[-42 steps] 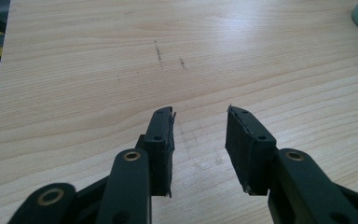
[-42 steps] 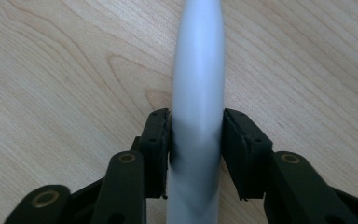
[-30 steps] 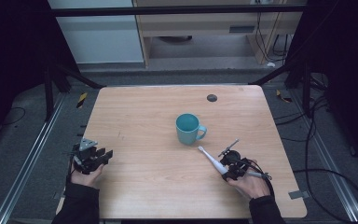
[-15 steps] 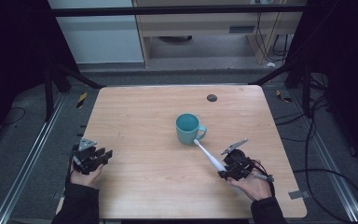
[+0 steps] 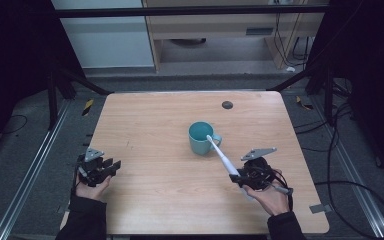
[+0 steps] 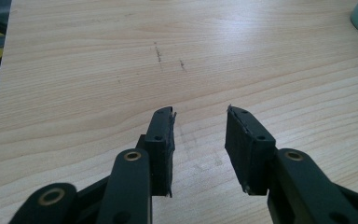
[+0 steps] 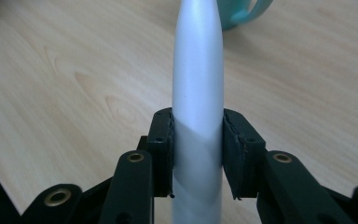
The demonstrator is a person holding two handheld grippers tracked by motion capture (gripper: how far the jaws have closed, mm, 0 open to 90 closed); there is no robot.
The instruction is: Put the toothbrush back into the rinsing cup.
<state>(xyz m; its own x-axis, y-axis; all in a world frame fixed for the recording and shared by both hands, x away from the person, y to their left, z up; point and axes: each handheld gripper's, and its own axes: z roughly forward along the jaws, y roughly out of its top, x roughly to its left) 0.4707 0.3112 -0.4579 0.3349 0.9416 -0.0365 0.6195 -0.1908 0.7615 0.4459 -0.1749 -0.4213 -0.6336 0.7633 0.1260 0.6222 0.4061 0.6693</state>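
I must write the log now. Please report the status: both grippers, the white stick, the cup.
Right gripper shut on white stick. Stick tip at teal cup rim. Left gripper open, idle. Nothing blocks.

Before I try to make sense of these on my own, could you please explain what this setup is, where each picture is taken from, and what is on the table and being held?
There is no robot here: a person sits at a wooden table and holds a hand tool with two black jaws in each hand. The high view looks down from above the person. The left gripper rests near the table's left edge; its own camera looks along its open jaws at bare wood. The right gripper has its jaws closed on a white toothbrush-like stick, and its camera shows the handle clamped between them. The stick's far tip points at a teal mug near the middle of the table, reaching about to its rim. A small dark round spot sits near the far edge; I cannot tell what it is.
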